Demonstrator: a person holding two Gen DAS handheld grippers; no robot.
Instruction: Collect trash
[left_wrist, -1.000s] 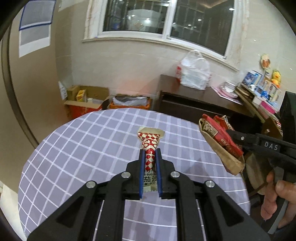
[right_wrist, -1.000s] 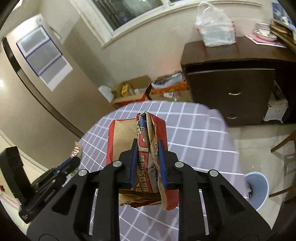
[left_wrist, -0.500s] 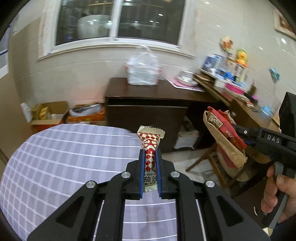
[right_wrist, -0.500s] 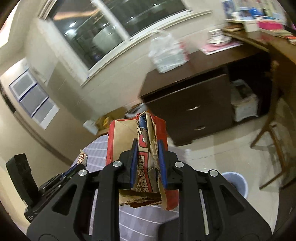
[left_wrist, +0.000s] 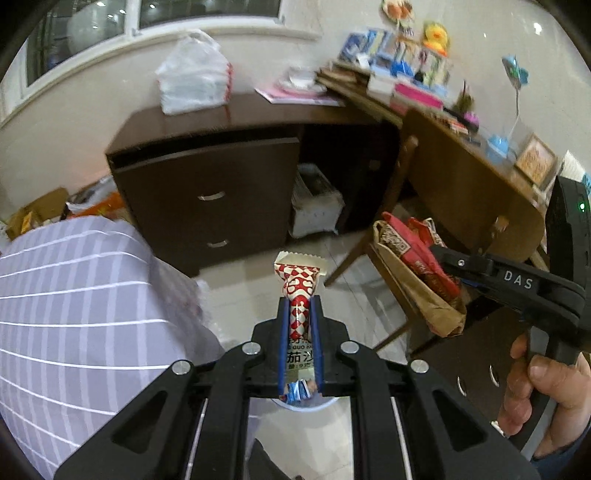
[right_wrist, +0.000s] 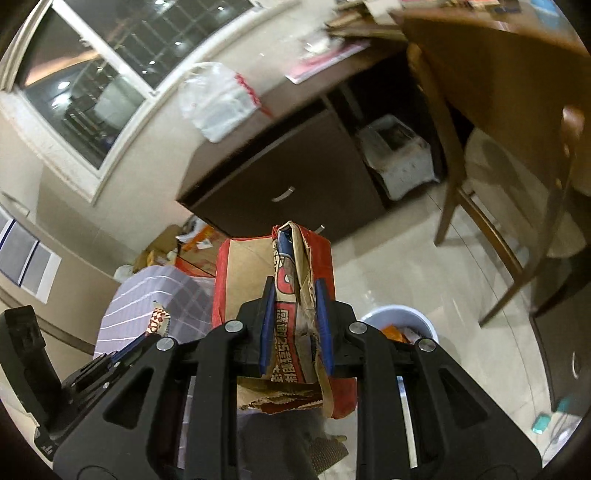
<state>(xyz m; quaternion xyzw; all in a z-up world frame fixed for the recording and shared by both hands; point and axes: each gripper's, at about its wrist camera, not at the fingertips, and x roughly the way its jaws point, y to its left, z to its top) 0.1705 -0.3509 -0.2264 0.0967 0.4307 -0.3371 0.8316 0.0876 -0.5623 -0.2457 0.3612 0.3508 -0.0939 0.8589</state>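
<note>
1. Cluttered room: a dark cabinet (left_wrist: 207, 192) under the window, a wooden chair (right_wrist: 491, 122) beside it, pale tiled floor (right_wrist: 399, 266), and a round table with a striped lilac cloth (left_wrist: 74, 314) off to the left.
2. Pickup looks done for both pieces, with no trash seen on the visible part of the tabletop.
3. A red-and-white snack wrapper (left_wrist: 300, 284) is pinched in the left gripper (left_wrist: 300, 317), jaws nearly closed on it, its free end sticking up past the tips.
4. A crumpled red-and-brown paper bag (right_wrist: 295, 280) is clamped in the right gripper (right_wrist: 295, 314), jaws narrow but spread by the folded paper.
5. Both pieces are carried off the table's edge, over the floor.
6. A white bin (right_wrist: 400, 321) with some trash inside is seen just below the right gripper.
7. Left to do, probably: both pieces lined up over the bin and let go. Nothing dropped yet.
</note>
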